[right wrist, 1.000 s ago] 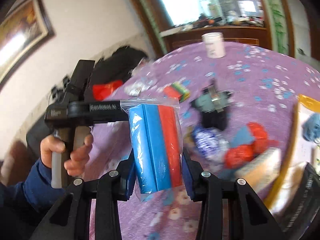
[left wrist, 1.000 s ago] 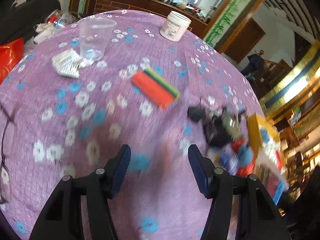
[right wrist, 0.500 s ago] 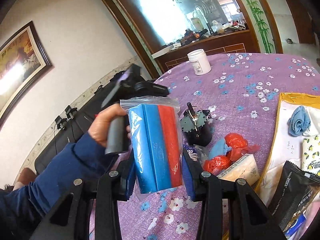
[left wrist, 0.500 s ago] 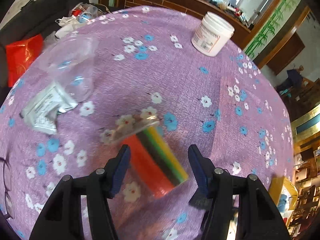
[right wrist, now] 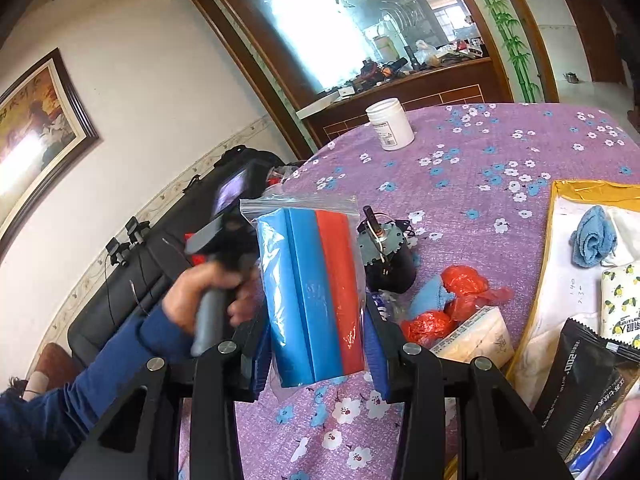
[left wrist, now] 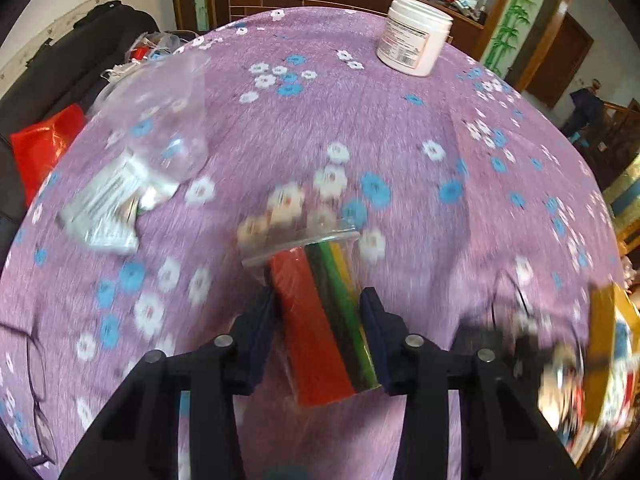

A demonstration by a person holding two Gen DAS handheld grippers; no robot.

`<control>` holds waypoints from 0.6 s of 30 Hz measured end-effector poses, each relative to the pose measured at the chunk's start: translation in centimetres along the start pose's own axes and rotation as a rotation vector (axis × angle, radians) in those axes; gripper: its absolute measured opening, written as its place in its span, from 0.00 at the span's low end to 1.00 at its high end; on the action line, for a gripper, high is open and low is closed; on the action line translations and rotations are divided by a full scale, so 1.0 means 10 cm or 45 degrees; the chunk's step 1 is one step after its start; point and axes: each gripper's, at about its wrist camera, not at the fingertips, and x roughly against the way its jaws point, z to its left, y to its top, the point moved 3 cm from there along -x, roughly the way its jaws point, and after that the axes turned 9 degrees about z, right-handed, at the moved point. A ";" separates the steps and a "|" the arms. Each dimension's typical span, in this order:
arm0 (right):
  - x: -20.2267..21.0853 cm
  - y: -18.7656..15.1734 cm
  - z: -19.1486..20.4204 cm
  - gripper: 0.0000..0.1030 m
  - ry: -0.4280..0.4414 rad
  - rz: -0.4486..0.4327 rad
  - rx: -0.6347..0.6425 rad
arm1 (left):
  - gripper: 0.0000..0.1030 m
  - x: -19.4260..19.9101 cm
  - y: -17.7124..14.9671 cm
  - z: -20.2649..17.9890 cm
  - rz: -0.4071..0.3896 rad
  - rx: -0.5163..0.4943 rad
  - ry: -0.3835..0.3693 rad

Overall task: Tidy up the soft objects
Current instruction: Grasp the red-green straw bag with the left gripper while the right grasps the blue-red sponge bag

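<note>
Your right hand-held gripper (right wrist: 316,344) is clamped on a zip bag of blue and red foam strips (right wrist: 310,296), holding it upright in the air above the tabletop (right wrist: 500,152). Your left hand-held gripper (left wrist: 320,340) has its jaws on either side of a second zip bag of red, black, green and yellow strips (left wrist: 324,320). The pads look pressed against the bag's sides, so I judge it gripped, though blur makes the contact hard to confirm, and I cannot tell whether the bag is lifted clear of the cloth.

As for progress, you seem to be partway through. The yellow-edged tray (right wrist: 560,208) at the right already holds a rolled blue cloth (right wrist: 594,236), a lemon-print tissue pack (right wrist: 620,300) and a black pouch (right wrist: 588,380), so some soft things appear sorted. Neither foam bag is in the tray yet: both are in your grippers, well apart from it.

Outside the tray, beside the small motor (right wrist: 386,252), lie red plastic bags (right wrist: 452,304), a blue cloth scrap (right wrist: 426,298) and a pale tissue pack (right wrist: 476,336). These look soft and probably need moving too. The motor, the white jar (right wrist: 390,128), the clear plastic cup (left wrist: 160,120) and the silver sachets (left wrist: 108,208) seem not to belong with the soft group, in my judgement.

So what remains: deliver both bags, then gather the loose soft pieces near the motor.
</note>
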 end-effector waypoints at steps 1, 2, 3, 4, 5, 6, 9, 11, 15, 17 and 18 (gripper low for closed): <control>0.00 0.00 0.00 0.43 -0.001 0.002 0.001 | 0.38 0.03 -0.07 0.02 -0.002 -0.007 -0.016; -0.01 -0.01 0.01 0.43 -0.004 0.002 0.003 | 0.34 0.06 -0.13 0.03 -0.007 -0.014 -0.028; -0.01 -0.01 0.02 0.43 -0.007 0.002 0.005 | 0.33 0.10 -0.21 0.04 -0.013 -0.026 -0.037; -0.02 -0.02 0.02 0.43 -0.009 0.004 0.007 | 0.31 0.15 -0.30 0.05 -0.028 -0.038 -0.048; -0.02 -0.02 0.02 0.43 -0.012 0.006 0.009 | 0.30 0.18 -0.35 0.05 -0.042 -0.048 -0.055; -0.03 -0.02 0.02 0.43 -0.017 0.007 0.009 | 0.30 0.24 -0.43 0.04 -0.069 -0.067 -0.075; -0.05 -0.02 0.00 0.43 -0.031 0.012 0.002 | 0.30 0.35 -0.56 -0.01 -0.124 -0.085 -0.112; -0.05 -0.02 -0.02 0.43 -0.035 0.012 -0.006 | 0.29 0.40 -0.62 -0.06 -0.147 -0.098 -0.131; -0.03 -0.01 -0.04 0.43 -0.044 -0.006 -0.014 | 0.29 0.53 -0.71 -0.15 -0.242 -0.153 -0.095; -0.01 0.00 -0.05 0.43 -0.062 -0.020 -0.012 | 0.29 0.62 -0.76 -0.23 -0.305 -0.193 -0.109; 0.00 0.01 -0.05 0.43 -0.071 -0.026 -0.014 | 0.29 0.67 -0.79 -0.27 -0.328 -0.211 -0.120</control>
